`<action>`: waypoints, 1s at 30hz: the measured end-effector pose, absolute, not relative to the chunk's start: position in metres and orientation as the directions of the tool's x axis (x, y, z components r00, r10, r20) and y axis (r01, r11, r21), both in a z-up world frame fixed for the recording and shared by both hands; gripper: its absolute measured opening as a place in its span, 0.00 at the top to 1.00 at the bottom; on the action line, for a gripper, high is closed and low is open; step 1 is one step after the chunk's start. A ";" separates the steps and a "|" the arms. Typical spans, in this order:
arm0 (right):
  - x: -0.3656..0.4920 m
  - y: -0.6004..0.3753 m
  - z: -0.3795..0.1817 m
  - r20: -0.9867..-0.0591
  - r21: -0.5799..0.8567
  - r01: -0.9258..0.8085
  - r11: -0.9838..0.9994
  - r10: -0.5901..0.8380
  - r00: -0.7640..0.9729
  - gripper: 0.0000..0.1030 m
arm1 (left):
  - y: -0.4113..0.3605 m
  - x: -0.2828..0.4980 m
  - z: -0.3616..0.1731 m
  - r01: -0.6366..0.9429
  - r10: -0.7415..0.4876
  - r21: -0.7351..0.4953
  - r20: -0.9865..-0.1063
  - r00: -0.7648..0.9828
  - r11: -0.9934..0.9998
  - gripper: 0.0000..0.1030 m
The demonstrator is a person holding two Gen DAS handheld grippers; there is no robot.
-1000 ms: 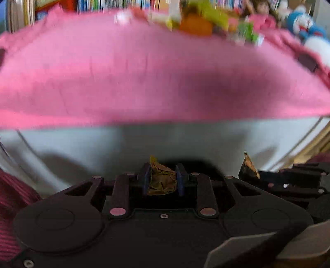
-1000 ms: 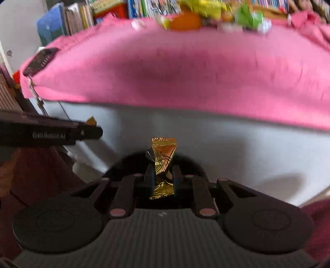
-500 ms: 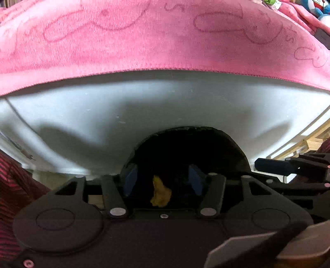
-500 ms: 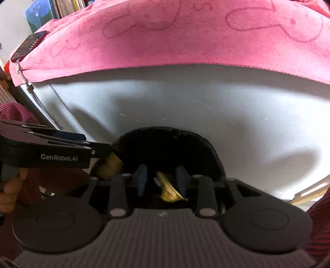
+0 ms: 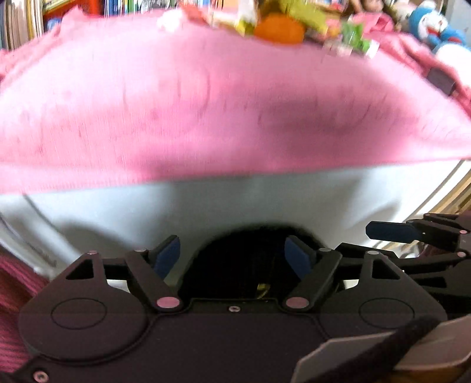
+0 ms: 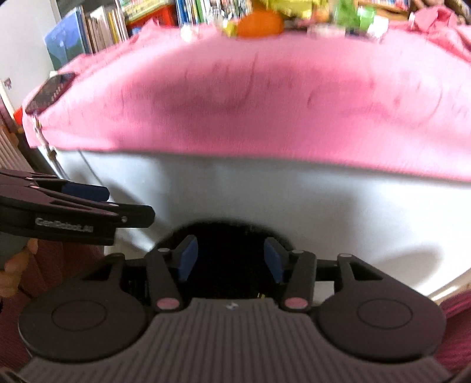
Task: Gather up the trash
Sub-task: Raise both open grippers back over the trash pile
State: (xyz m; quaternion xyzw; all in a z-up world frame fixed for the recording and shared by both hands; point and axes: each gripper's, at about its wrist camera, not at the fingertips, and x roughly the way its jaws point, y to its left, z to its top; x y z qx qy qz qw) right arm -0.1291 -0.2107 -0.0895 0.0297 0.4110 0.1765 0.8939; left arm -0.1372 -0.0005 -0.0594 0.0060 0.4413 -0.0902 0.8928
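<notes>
The left gripper (image 5: pixel 232 256) has its jaws spread wide and opening further, nothing between the blue pads (image 5: pixel 164 256). Directly beneath it gapes the dark round mouth of a black bin (image 5: pixel 235 265), and deep inside lies a small glint of gold wrapper (image 5: pixel 263 287); too little of it shows to tell which way its long axis runs. The right gripper (image 6: pixel 229 259) hangs just beside the left, over the same black bin (image 6: pixel 229 265). Its jaws are likewise apart and opening, empty, with a speck of the gold wrapper (image 6: pixel 260 294) below the right pad. Each gripper shows at the edge of the other's view.

Behind the bin rises the smooth white front of a desk (image 6: pixel 265 200), covered by a soft pink cloth (image 5: pixel 206 117) with faint line patterns, its hem hanging over the edge. At the far edge of the cloth, blurred, sits a heap of bright trash (image 5: pixel 294 26): an orange round piece, yellow and green wrappers. A dark phone (image 6: pixel 50 91) lies on the cloth's left corner. Books (image 6: pixel 94 26) stand behind, and a blue-and-white plush toy (image 5: pixel 435 26) sits at the right.
</notes>
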 end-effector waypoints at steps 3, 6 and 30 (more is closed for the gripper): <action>-0.128 -0.219 -0.072 -0.685 0.182 -0.297 0.937 0.337 0.646 0.32 | 0.004 -0.135 -0.037 0.185 -0.196 -0.099 -0.747 0.636 0.978 0.23; -0.125 -0.229 -0.049 -0.635 0.174 -0.306 0.936 0.344 0.692 0.29 | 0.002 -0.139 -0.012 0.211 -0.233 -0.120 -0.699 0.676 0.970 0.22; -0.013 -0.276 0.003 -0.422 0.048 -0.059 0.997 0.074 0.904 0.24 | -0.029 -0.018 0.028 0.106 -0.171 -0.162 -0.472 0.865 0.981 0.17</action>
